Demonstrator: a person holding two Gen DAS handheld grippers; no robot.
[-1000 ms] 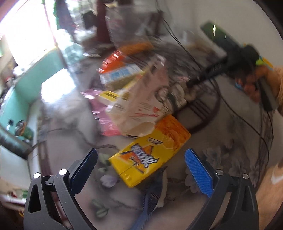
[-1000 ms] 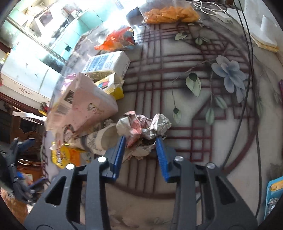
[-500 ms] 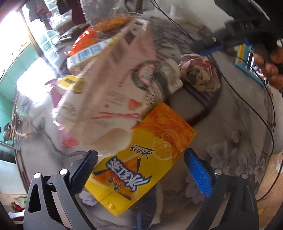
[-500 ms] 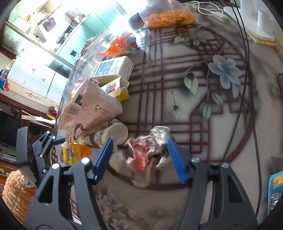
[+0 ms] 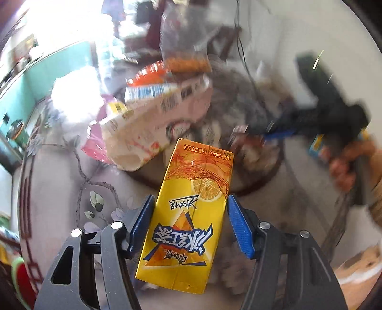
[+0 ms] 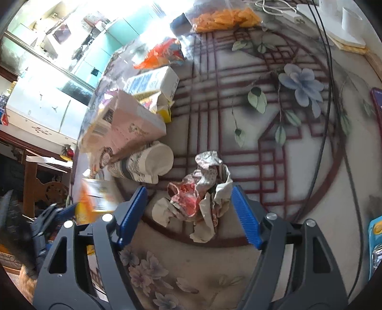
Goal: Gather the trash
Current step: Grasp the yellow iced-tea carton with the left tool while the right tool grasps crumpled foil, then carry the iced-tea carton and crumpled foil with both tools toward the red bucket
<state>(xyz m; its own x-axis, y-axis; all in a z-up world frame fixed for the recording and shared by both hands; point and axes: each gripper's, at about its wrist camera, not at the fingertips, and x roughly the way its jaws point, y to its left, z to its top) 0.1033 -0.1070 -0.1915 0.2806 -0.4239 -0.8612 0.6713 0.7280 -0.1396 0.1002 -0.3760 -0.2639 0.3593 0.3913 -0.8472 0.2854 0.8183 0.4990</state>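
A yellow drink carton (image 5: 186, 214) with an orange slice printed on it stands lengthwise between the blue pads of my left gripper (image 5: 190, 198). The jaws are closing and both pads touch its long sides. From the right wrist view the same carton (image 6: 93, 200) is a blur in the left gripper (image 6: 59, 212) at the table's left edge. My right gripper (image 6: 189, 190) hangs over a crumpled red-and-silver wrapper (image 6: 203, 188) lying on the table (image 6: 286, 167). Its jaws are opening and the pads stand off the wrapper on both sides.
A pile sits left of the wrapper: a tipped paper cup (image 6: 145, 164), a pink-white carton (image 6: 129, 128), a white-and-blue carton (image 6: 152, 81) and an orange wrapper (image 6: 162, 54). A bag of orange snacks (image 6: 224, 14) lies at the far edge. Cables (image 6: 327, 95) run down the right side.
The left jaws have narrowed onto the yellow carton, which now lies in line with the fingers. The right jaws have spread and let go of the crumpled wrapper, which now rests on the table.
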